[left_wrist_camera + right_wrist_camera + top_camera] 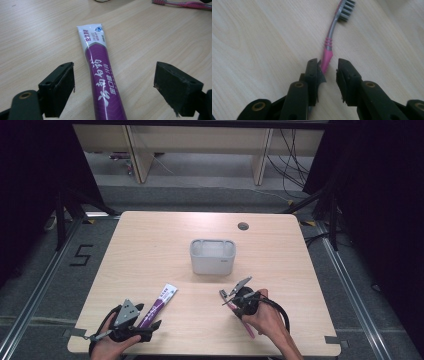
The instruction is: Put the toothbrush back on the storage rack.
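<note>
A: What lies on the bench (150, 245), and where?

B: A purple toothpaste tube (159, 302) lies flat near the near-left edge, its white crimped end pointing far and slightly right. A pink and grey toothbrush (242, 312) lies near the near-right edge, partly under the person's right hand (265, 317). A grey holder (212, 256) with compartments stands at the middle of the bench, farther back, well apart from both.

A: State of the left claw (113, 87)?

B: Wide open. In the left gripper view the tube (102, 75) runs up between the two jaws, touching neither. The left hand (117, 342) holds this claw (145, 322) at the near edge.

A: And the right claw (329, 75)?

B: Narrowly open. In the right gripper view the toothbrush (331, 37) handle passes into the gap, its pink end just beside the left-hand jaw; contact cannot be told. The bristle head (347, 10) points away from the claw.
</note>
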### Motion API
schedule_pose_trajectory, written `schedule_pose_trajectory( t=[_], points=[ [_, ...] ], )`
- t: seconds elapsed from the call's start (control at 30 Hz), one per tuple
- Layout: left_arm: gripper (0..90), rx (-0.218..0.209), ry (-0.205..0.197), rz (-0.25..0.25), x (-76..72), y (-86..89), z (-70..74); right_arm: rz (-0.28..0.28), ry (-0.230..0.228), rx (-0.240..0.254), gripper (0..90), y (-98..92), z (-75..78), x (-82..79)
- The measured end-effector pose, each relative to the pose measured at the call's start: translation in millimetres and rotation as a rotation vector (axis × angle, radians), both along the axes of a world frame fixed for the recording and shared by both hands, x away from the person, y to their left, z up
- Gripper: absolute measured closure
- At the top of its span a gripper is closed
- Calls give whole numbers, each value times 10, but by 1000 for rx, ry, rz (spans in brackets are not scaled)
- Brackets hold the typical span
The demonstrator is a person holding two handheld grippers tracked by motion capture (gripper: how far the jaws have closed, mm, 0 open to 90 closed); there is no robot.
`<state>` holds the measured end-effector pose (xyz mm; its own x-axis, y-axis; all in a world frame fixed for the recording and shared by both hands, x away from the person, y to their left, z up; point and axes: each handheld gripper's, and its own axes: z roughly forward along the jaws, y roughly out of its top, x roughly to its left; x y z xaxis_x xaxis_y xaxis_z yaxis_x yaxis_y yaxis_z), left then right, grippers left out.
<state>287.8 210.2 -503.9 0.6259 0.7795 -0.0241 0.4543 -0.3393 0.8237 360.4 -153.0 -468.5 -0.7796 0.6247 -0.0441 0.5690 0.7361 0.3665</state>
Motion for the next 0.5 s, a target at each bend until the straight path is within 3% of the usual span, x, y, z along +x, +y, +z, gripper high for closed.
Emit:
schedule_pose_trajectory(
  t=[0.1,0.13,0.17,0.37,0.4,0.5],
  points=[
    [164,-8,-5,5,0,-6,-3,8,14,-13,713,30,-19,33],
    [164,18,-4,0,4,9,3,-10,29,-15,717,46,-28,33],
    [164,26,-1,-4,4,13,7,8,19,-27,717,47,-32,54],
    [164,-1,0,4,-6,-5,5,18,52,-47,724,94,-44,90],
    [164,22,0,0,-1,9,11,2,59,-51,727,103,-47,90],
    [163,25,-2,-3,2,12,8,13,65,-61,729,113,-64,118]
  ],
)
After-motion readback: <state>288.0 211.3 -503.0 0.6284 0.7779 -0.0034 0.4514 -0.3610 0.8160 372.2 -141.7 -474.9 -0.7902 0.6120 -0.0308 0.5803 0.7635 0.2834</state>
